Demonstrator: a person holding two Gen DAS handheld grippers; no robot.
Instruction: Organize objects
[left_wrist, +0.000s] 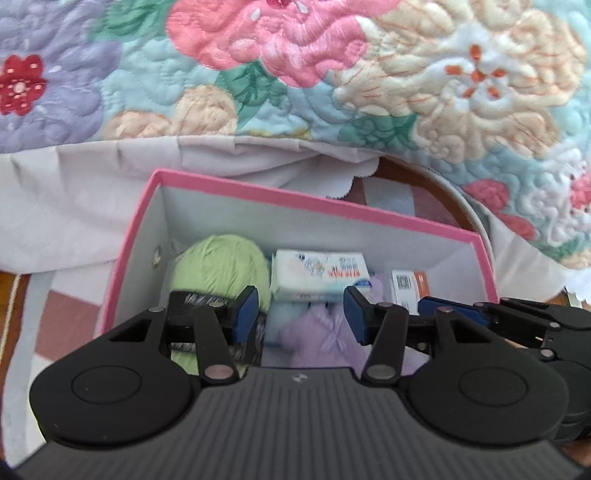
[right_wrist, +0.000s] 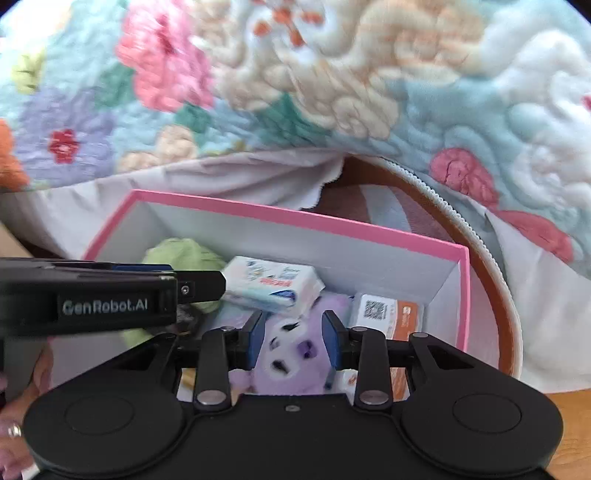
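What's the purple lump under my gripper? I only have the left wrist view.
Observer: A purple plush toy. The right wrist view shows its face, with dark eyes and a nose, turned up.
Operator: Is the right gripper open or shut?
Observer: Open, with one pad on each side of the plush's face. I cannot tell whether the pads touch it.
Operator: What is the pack half hidden at the right wall?
Observer: An orange-and-white pack with a QR code. It lies beside the plush inside the pink box.
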